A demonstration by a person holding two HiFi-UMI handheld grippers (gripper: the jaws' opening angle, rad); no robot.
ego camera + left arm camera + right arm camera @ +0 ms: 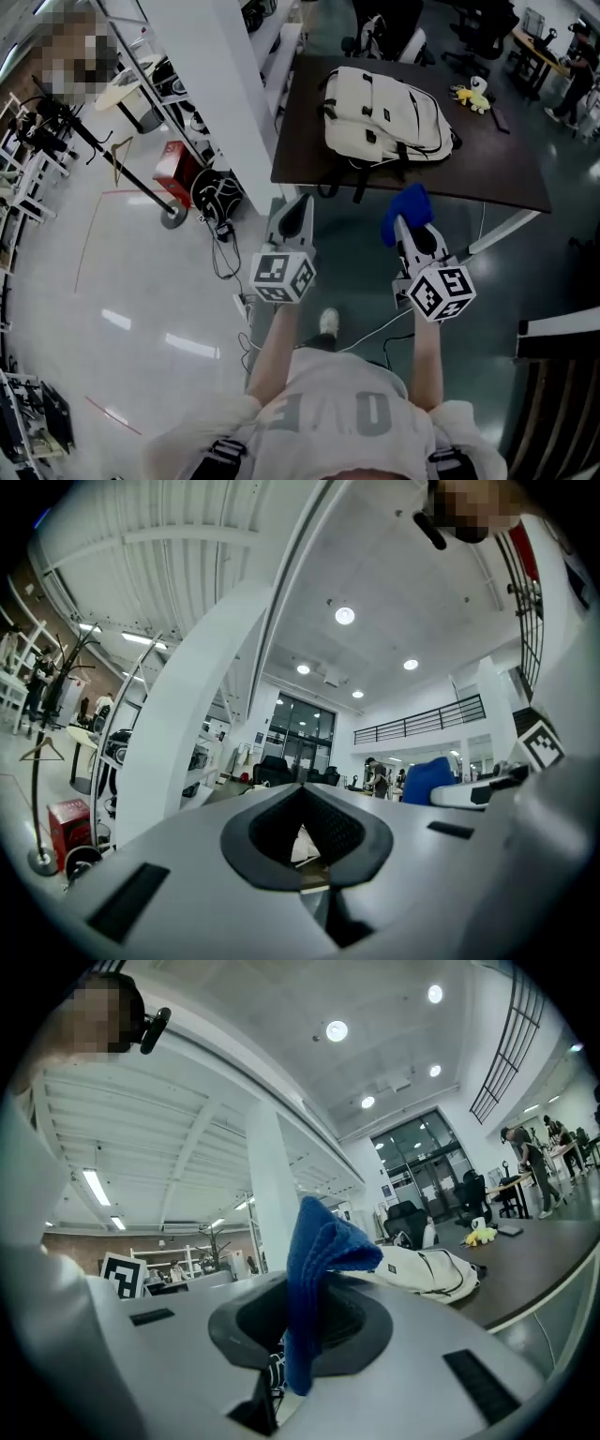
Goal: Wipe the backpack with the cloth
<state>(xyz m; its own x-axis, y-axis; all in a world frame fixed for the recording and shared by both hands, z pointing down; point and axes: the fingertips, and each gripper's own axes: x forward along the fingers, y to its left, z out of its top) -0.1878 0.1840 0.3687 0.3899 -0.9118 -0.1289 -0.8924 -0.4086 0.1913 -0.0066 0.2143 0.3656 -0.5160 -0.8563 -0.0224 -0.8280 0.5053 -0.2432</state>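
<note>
"What sits far out at nine o'clock?"

"A red box (174,169) on the floor, well apart from both tools."

"And the left gripper (294,214)?"

"Its jaws meet tip to tip, with nothing between them. The backpack (384,117) lies at about one o'clock from it, flat on the dark table (506,173), with nothing touching it."

"The right gripper (411,225)?"

"Clamped on the blue cloth (407,204), which stands up out of the jaws, apart from the backpack at its twelve o'clock. A yellow toy (472,95) rests at the bag's three o'clock."
</note>
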